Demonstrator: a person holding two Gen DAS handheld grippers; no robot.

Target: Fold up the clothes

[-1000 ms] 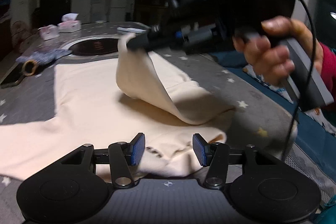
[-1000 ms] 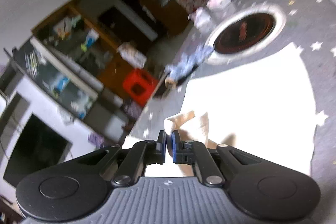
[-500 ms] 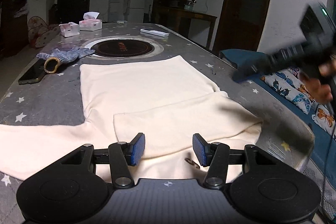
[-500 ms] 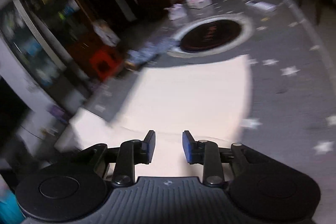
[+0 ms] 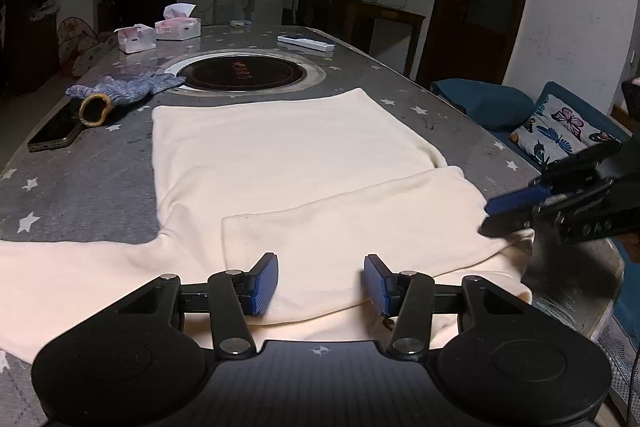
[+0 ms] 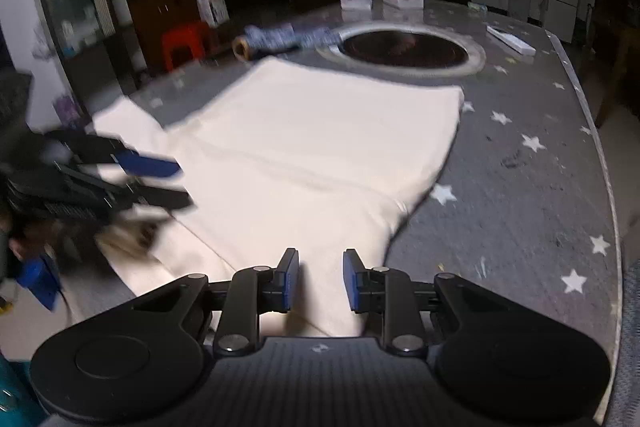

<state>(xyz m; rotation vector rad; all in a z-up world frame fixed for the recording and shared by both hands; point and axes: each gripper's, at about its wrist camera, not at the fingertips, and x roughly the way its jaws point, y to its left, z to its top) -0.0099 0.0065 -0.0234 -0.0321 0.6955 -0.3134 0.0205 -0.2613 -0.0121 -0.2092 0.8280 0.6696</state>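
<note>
A cream long-sleeved top (image 5: 280, 155) lies flat on the grey star-patterned table (image 5: 80, 183). Its right sleeve (image 5: 352, 223) is folded across the chest; the left sleeve (image 5: 60, 267) stretches out to the left. My left gripper (image 5: 320, 285) is open and empty, low over the collar end. My right gripper (image 6: 320, 281) is open and empty over the shoulder edge of the top (image 6: 304, 155). It also shows at the right of the left wrist view (image 5: 508, 213), beside the sleeve fold. The left gripper shows blurred in the right wrist view (image 6: 168, 183).
A round black hob (image 5: 244, 71) is set in the table beyond the top. Knitted gloves (image 5: 120, 91) and a phone (image 5: 56, 133) lie far left. Tissue boxes (image 5: 158, 31) and a white remote (image 5: 306, 43) sit at the back. A sofa with cushions (image 5: 560, 131) is right.
My right gripper laid the sleeve across the chest, opened, let it go and drew back to the right edge. The left gripper stayed open near the collar.
</note>
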